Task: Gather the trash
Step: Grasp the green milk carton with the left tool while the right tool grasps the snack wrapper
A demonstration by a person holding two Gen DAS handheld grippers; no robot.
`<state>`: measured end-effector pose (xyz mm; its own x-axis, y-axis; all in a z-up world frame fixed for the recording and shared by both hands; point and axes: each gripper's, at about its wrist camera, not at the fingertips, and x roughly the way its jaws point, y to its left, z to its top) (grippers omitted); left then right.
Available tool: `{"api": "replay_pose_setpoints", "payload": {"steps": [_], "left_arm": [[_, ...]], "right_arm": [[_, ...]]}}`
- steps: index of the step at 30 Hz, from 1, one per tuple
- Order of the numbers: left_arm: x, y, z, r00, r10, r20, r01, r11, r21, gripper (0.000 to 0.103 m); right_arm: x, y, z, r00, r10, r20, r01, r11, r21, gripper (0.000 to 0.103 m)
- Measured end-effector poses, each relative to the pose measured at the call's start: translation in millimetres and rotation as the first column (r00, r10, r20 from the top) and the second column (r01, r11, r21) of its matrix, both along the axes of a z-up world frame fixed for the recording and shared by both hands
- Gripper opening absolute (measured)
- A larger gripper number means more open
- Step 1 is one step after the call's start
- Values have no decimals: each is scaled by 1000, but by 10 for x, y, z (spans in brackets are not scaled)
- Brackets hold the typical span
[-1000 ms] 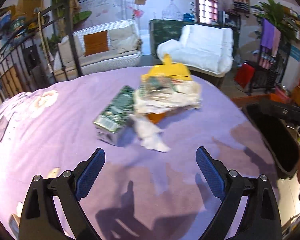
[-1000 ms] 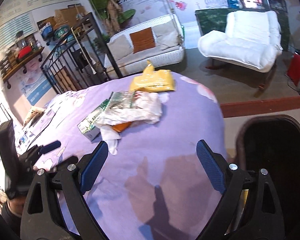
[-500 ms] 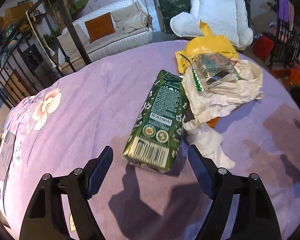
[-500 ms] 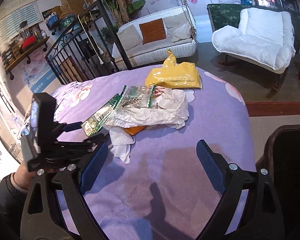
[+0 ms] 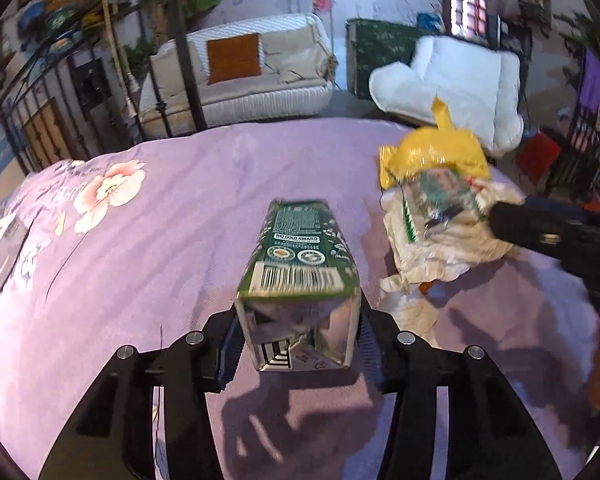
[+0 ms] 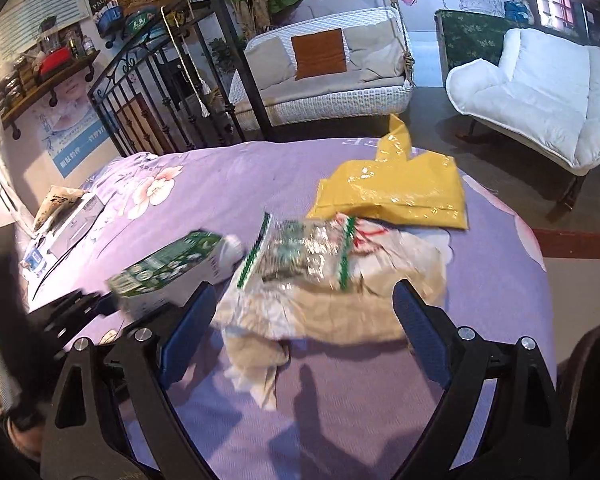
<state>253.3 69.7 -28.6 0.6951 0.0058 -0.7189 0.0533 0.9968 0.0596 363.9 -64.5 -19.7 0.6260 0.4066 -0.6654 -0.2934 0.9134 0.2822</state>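
Green printed drink carton [image 5: 298, 256], rectangular, glossy coated card with barcode and a creased silver foil end, lies on the lilac floral cloth-covered table [image 5: 160, 240]. Left gripper [image 5: 298, 344]: jaws closing, carton's foil end between the blue ribbed pads, which sit against its sides. Beside the carton, toward the table's far-right edge: crumpled cream paper wrapper [image 6: 364, 300], a clear crinkled plastic bag with green strips [image 6: 300, 256] on top, and a shiny yellow plastic pouch [image 6: 392, 190] behind. Right gripper [image 6: 300, 332]: jaws wide, straddling the cream wrapper's near edge, nothing gripped.
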Motion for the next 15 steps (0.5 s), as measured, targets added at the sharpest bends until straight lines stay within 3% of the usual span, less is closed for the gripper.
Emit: {"api": "replay_pose_setpoints", "payload": {"steps": [9, 10, 11, 15], "left_arm": [[-147, 17, 29, 998, 52, 48, -50, 998, -42, 49], [-155, 19, 25, 997, 55, 47, -52, 997, -51, 49], [-164, 19, 21, 997, 55, 48, -52, 997, -55, 49], [-219, 10, 20, 997, 52, 51, -48, 996, -74, 49]], "right_arm": [[452, 446, -214, 998, -60, -29, 56, 991, -123, 89], [475, 464, -243, 997, -65, -31, 61, 989, -136, 85], [479, 474, -260, 997, -68, -31, 63, 987, -146, 74], [453, 469, -297, 997, -66, -25, 61, 982, -178, 56]]}}
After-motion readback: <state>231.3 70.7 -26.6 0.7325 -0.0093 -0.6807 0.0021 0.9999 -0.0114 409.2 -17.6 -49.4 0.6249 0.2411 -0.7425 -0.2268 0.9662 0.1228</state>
